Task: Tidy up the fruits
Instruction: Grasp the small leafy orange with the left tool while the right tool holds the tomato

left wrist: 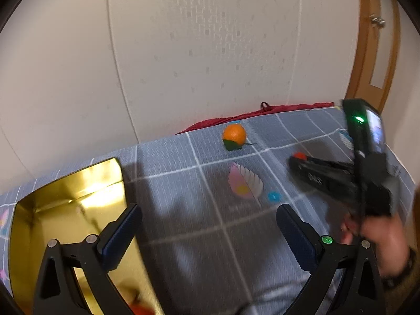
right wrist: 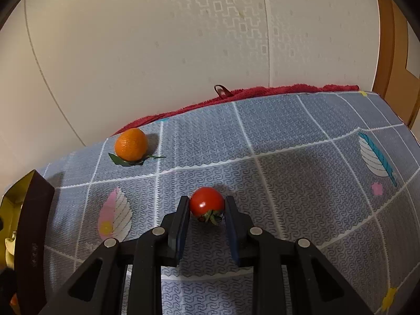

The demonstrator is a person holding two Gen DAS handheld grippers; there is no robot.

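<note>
A small red tomato (right wrist: pixel 206 204) with a green stem sits between the fingers of my right gripper (right wrist: pixel 207 199), which is shut on it just over the grey patterned cloth (right wrist: pixel 288 183). Whether the tomato touches the cloth I cannot tell. An orange (right wrist: pixel 131 143) with green leaves lies at the far left near the wall. The left wrist view shows the same orange (left wrist: pixel 234 134) far ahead. My left gripper (left wrist: pixel 208 210) stands open and empty beside a gold-lined box (left wrist: pixel 78 183). The right gripper (left wrist: pixel 296 158) shows there blurred at the right, with the red tomato (left wrist: pixel 299 155) at its tip.
The box's dark outer wall (right wrist: pixel 31 223) rises at the left edge of the right wrist view, with a few blurred items inside. A red towel (right wrist: pixel 262 92) runs along the cloth's far edge under the wall. A hand (left wrist: pixel 375 236) holds the right gripper. A wooden door frame (left wrist: pixel 378 52) stands at the right.
</note>
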